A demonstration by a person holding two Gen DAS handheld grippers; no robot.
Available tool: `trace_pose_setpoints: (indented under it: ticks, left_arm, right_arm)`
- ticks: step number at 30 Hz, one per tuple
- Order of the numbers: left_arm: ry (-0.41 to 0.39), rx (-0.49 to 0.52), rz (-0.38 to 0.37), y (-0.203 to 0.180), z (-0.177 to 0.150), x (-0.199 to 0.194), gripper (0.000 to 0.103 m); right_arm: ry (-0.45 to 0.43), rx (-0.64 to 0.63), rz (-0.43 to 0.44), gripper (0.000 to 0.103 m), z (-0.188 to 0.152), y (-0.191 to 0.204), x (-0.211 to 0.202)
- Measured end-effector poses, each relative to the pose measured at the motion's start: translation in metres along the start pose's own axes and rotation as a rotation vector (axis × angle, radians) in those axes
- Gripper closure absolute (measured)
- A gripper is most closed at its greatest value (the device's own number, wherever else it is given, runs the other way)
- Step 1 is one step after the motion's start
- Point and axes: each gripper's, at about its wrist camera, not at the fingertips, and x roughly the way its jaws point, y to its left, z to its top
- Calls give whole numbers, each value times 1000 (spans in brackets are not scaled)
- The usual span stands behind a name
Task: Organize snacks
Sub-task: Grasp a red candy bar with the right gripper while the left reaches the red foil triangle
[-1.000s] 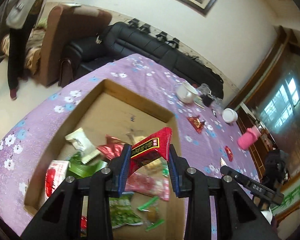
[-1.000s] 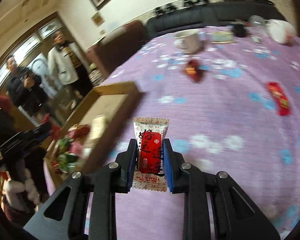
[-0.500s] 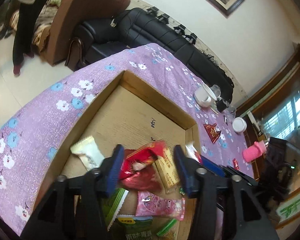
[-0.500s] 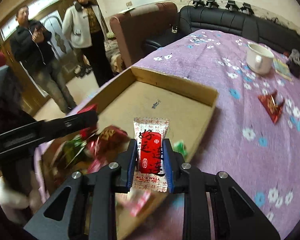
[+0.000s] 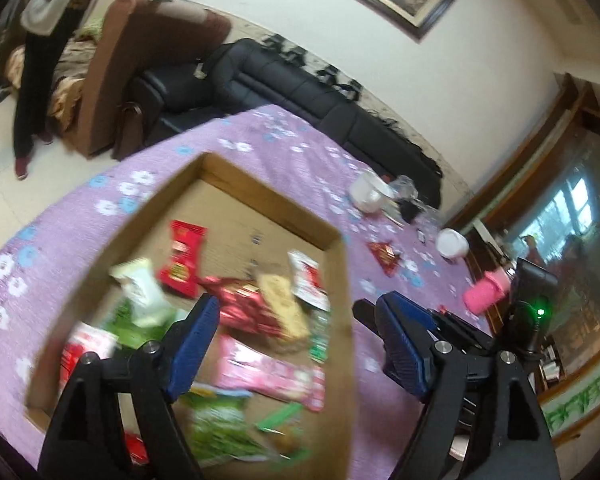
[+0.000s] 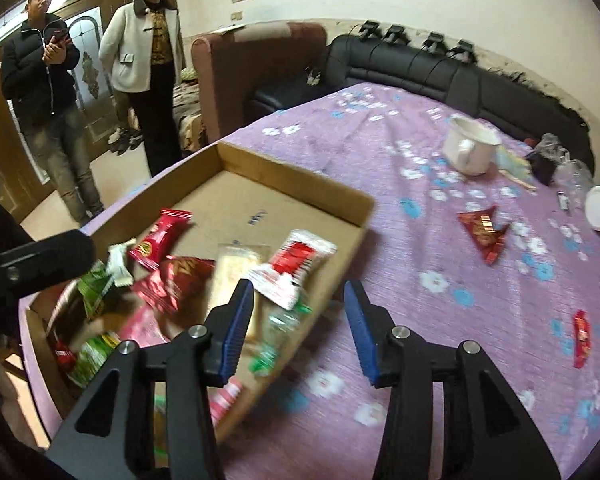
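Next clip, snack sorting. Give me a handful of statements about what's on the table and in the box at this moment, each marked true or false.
1. The cardboard box holds several snack packets. True.
2. The white mug stands inside the box. False: it stands on the purple tablecloth, outside the box.
3. A red triangular packet lies on the cloth outside the box. True.
4. The right claw grips a packet. False: its jaws are opening with nothing pressed between them.
5. The box is full to its far wall. False: the far part shows bare cardboard.
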Motion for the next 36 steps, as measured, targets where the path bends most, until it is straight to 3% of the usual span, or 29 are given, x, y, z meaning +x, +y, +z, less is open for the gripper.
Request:
trace_pose_setpoints:
  ticks: [3, 12, 16, 19, 24, 27, 34, 36]
  left_arm:
    - [28, 36, -8, -21, -9, 4, 23]
    - [132, 196, -10, -94, -41, 26, 23]
    - [149, 239, -40, -124, -40, 29, 23]
    - [152, 255, -50, -140, -34, 33, 23]
    - [152, 218, -70, -150, -17, 48, 23]
    - [164, 209, -77, -154, -14, 61, 23]
    - [242, 183, -88, -155, -5, 98, 23]
    - [258, 174, -86, -153, 2, 111, 23]
  right_arm:
    - [-37, 15, -49, 46, -13, -18, -21]
    - [-120, 82, -211, 43, -52, -88, -73]
    - [-133, 144, -258, 39, -66, -133, -91]
    - [-122, 251, -278, 39, -79, -189, -99]
    - [-103, 435, -231, 39, -94, -273, -101]
    - [-83, 478, -189, 42, -91, -296, -88]
    - [39, 510, -125, 49, -74, -301, -22]
    - [69, 521, -125, 62, -76, -298, -10]
